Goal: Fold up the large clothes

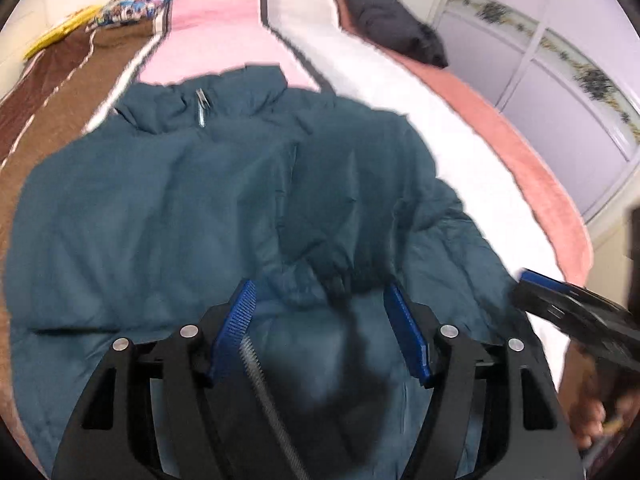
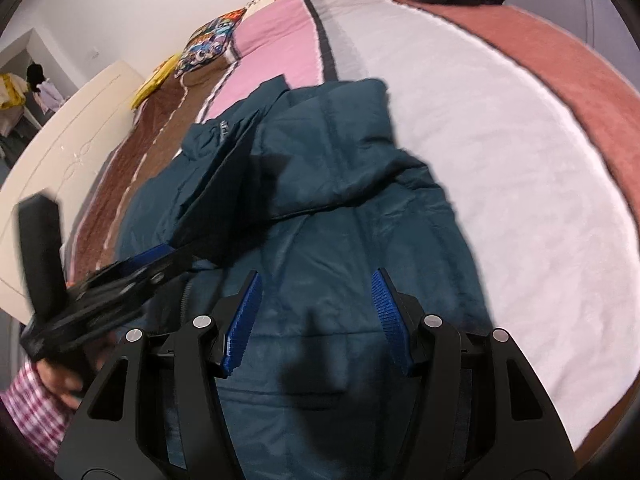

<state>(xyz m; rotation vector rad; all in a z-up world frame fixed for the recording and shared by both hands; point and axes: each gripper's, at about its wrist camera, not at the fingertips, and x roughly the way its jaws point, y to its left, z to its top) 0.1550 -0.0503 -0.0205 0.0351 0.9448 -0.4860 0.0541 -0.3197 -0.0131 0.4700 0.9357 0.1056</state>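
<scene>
striped bed (image 1: 472, 128) carries teal jacket (image 1: 160, 208) lying lengthwise mid-bed, collar toward pillow end, one sleeve folded across. left gripper (image 1: 320, 320) and right gripper (image 2: 316, 312) fingers apart above it, holding nothing.

Bright even light; motion blur; fisheye-warped edges.

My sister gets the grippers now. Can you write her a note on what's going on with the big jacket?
Left gripper: open, holding nothing, over the jacket's lower middle.
Right gripper: open, holding nothing, over the jacket's right side.
Teal jacket: lies on the bed, collar away from you, zipped up.
Done: one sleeve folded across the front.
Left: the other sleeve looks unfolded; then fold the body.
Dark garment: at the bed's far end.
</scene>
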